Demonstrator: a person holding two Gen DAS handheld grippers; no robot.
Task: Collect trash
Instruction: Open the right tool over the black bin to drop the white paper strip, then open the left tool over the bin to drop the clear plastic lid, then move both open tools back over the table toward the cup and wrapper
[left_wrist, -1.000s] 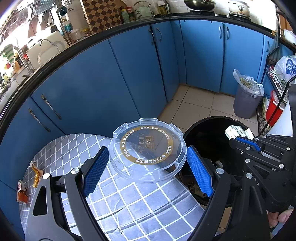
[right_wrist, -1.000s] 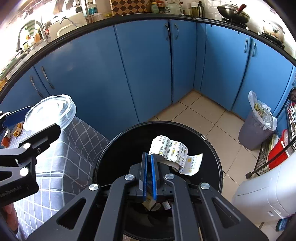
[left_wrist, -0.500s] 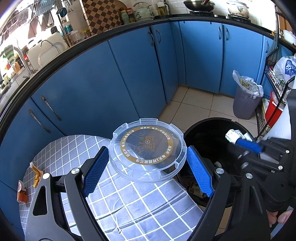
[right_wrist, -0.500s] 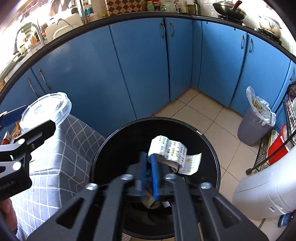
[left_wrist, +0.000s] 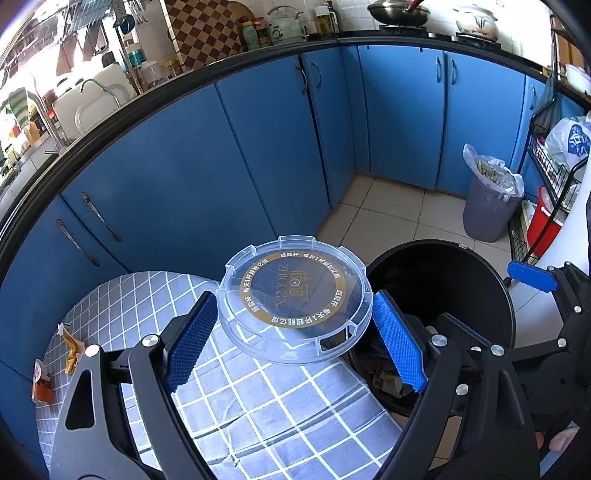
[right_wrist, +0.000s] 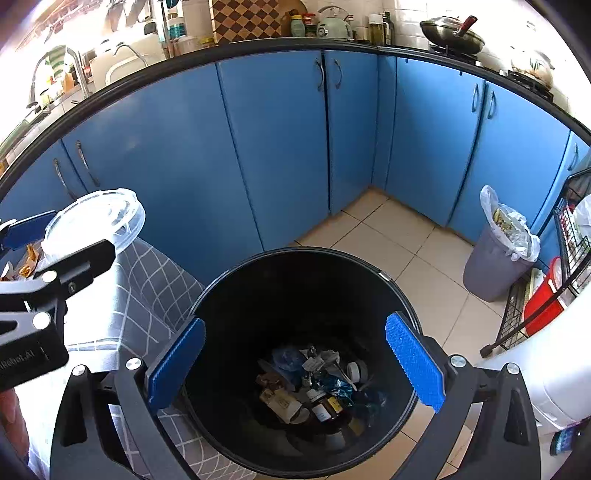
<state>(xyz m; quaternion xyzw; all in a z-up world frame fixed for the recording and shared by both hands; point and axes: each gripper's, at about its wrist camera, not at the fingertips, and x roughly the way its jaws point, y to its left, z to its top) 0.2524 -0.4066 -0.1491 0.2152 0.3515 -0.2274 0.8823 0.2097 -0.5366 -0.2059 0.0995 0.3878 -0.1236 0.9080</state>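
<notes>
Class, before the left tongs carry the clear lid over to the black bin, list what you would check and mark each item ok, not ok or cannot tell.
1. Clear lid between left tongs pads: ok.
2. Grip firm: cannot tell.
3. Black bin mouth open, room inside: ok.
4. Right tongs open and holding nothing: ok.
5. Right tongs out of the lid's path: not ok, they hang over the bin.
6. Orange scraps on checked cloth collected: not ok.

The black bin (right_wrist: 303, 354) gapes open under the right tool (right_wrist: 295, 363), its mouth unobstructed, litter only at the bottom. The clear lid (left_wrist: 295, 299) fills the span of the left tool (left_wrist: 291, 339) at the tabletop (left_wrist: 258, 398) edge, just beside the bin rim. Blue cabinets (right_wrist: 277, 147) wall off the far side
</notes>
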